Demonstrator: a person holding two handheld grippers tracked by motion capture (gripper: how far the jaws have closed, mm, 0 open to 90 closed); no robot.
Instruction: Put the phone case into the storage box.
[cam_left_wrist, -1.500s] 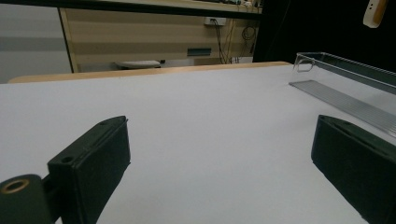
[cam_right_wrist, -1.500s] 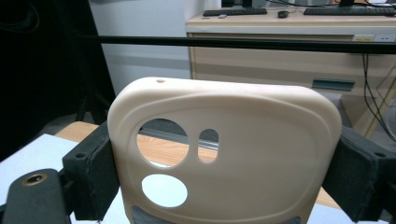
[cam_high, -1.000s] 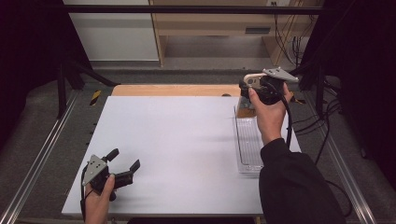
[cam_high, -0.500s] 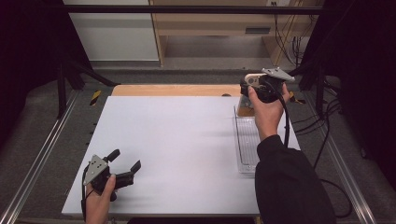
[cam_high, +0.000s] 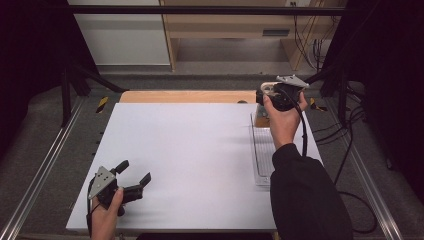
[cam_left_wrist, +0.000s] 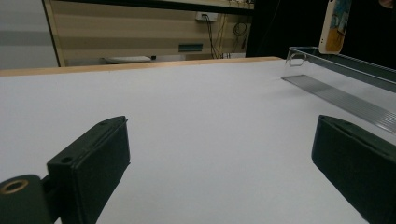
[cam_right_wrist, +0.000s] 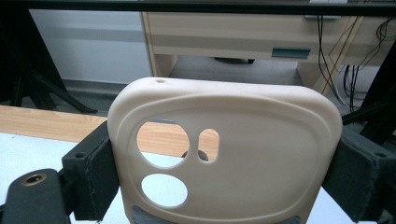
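A cream phone case (cam_right_wrist: 261, 154) with camera cut-outs stands upright between the pads of my right gripper (cam_right_wrist: 224, 182), which is shut on its two long sides. In the high view this right gripper (cam_high: 270, 94) hovers over the far end of a clear plastic tray (cam_high: 260, 150) at the table's right, with the phone case (cam_high: 266, 87) sticking out to the left. My left gripper (cam_high: 134, 171) rests low at the near left corner, open and holding nothing. In the left gripper view its jaws (cam_left_wrist: 219, 154) stand wide over the white surface, with the tray (cam_left_wrist: 336, 98) and the case (cam_left_wrist: 334, 25) far off.
A white board (cam_high: 190, 150) covers the table, with a wooden strip (cam_high: 185, 96) along its far edge. Something brown (cam_high: 260, 120) shows at the tray's far end. Metal rails run along both sides, cables hang at the right, and a wooden cabinet (cam_high: 225, 25) stands behind.
My right hand has sunk a little toward the tray's far end with the phone case in its grip. The left gripper has stayed where it was.
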